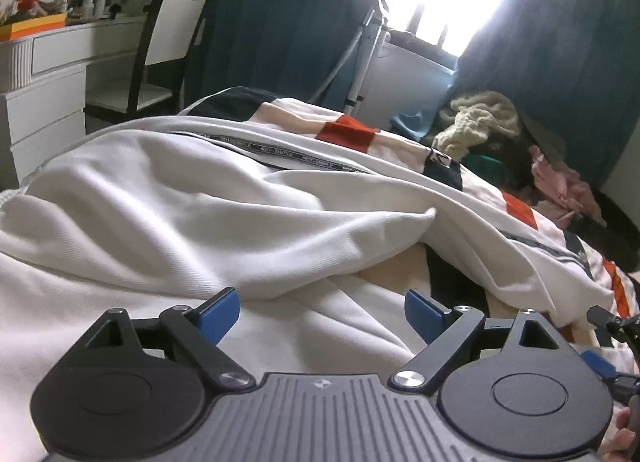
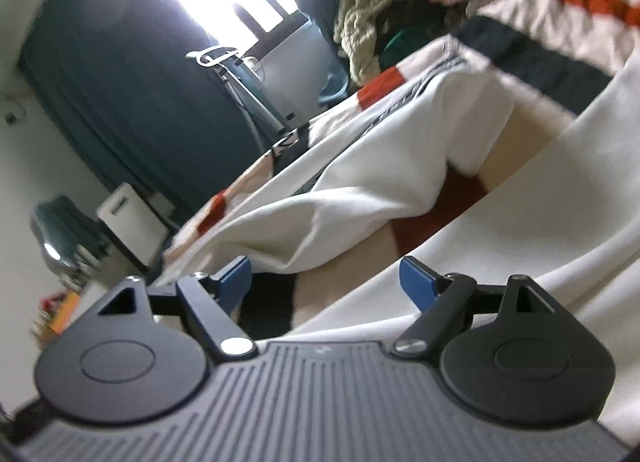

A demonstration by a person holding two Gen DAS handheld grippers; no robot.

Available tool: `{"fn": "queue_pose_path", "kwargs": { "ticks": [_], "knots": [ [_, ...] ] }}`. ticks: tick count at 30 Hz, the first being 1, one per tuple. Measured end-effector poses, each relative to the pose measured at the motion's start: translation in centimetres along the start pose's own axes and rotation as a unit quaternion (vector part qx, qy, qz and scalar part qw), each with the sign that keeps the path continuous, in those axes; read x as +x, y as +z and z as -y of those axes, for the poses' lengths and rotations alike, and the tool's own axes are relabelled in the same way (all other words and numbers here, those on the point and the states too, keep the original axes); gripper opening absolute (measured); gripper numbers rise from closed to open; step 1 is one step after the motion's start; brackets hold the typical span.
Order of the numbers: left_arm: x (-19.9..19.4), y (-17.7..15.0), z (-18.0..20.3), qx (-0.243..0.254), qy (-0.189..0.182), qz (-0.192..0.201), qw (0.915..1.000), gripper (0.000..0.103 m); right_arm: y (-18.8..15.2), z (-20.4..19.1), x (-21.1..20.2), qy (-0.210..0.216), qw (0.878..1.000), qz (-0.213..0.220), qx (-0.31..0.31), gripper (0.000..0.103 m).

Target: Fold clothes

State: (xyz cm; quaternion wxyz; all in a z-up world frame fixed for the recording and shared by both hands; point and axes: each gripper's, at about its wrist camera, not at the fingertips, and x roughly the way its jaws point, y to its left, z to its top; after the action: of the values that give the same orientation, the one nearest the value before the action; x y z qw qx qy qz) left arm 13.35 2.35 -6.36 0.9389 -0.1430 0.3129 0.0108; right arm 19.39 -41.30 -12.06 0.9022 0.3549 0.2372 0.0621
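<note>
**Hovering wide-jawed over a rumpled white garment**

Spread in loose folds over the bedcover of cream, red-orange and dark blocks [image 1: 348, 130]: a white cotton garment with a dark lettered tape along its seam [image 1: 180, 198]. Low above the garment's near edge, left gripper with black arms and blue fingertip pads [image 1: 322, 312], jaws wide, gripping nothing, white cloth directly beneath. At the lower right of that view, just beside the garment's hem, tip of the right gripper [image 1: 608, 322].

From the tilted, blurred right wrist view: right gripper [image 2: 326, 282] likewise wide open and empty, poised over a gap between two white folds of the garment [image 2: 360, 190], bedcover [image 2: 440, 198] showing between them. Beyond the garment's far side, heap of crumpled cream knit and pink clothing [image 1: 480, 122]. Past the garment's left end, white dresser [image 1: 52, 74] and white-backed dark-framed chair [image 1: 168, 38].
</note>
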Motion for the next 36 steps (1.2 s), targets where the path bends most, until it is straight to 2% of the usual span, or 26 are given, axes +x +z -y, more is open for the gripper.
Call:
{"fn": "queue_pose_path", "kwargs": {
  "ticks": [5,7,13,18,22,25,27,28,29,31,36],
  "knots": [
    [1.9,-0.7,0.7,0.013,-0.005,-0.009,0.9999,0.091,0.6,0.2,2.6,0.042,0.999,-0.004,0.026,0.084],
    [2.6,-1.1,1.0,0.02,-0.01,-0.007,0.9997,0.091,1.2,0.9,3.7,0.031,0.998,0.003,0.046,0.084],
    [3.4,-1.5,0.8,0.023,-0.026,0.0,0.9994,0.093,4.7,4.3,5.5,-0.054,0.992,0.058,0.101,0.084],
    [3.6,-1.5,0.3,-0.001,-0.034,0.005,0.9994,0.094,7.8,6.8,6.6,-0.037,0.984,0.093,0.148,0.083],
    [3.7,-1.4,0.1,-0.015,-0.038,0.013,0.9991,0.094,9.5,7.7,8.0,-0.065,0.984,0.11,0.127,0.07],
    [3.8,-1.4,-0.1,-0.024,-0.042,0.019,0.9987,0.094,10.3,10.1,8.9,-0.075,0.974,0.118,0.176,0.05],
    [3.6,-1.3,-0.3,-0.026,-0.041,0.034,0.9982,0.095,10.8,11.7,9.4,-0.081,0.967,0.123,0.207,0.027],
    [3.6,-1.2,-0.4,-0.029,-0.041,0.041,0.9979,0.095,11.0,12.2,9.6,-0.087,0.967,0.12,0.209,0.022],
    [3.5,-1.1,-0.5,-0.033,-0.042,0.045,0.9975,0.095,11.3,12.5,9.6,-0.091,0.966,0.121,0.207,0.012],
    [3.5,-0.9,-0.9,-0.043,-0.047,0.055,0.9965,0.095,12.1,12.8,9.1,-0.092,0.966,0.139,0.196,0.008],
    [3.7,-0.6,-1.4,-0.058,-0.049,0.063,0.9951,0.095,15.0,11.9,5.6,-0.087,0.964,0.198,0.156,0.006]
  ]
}}
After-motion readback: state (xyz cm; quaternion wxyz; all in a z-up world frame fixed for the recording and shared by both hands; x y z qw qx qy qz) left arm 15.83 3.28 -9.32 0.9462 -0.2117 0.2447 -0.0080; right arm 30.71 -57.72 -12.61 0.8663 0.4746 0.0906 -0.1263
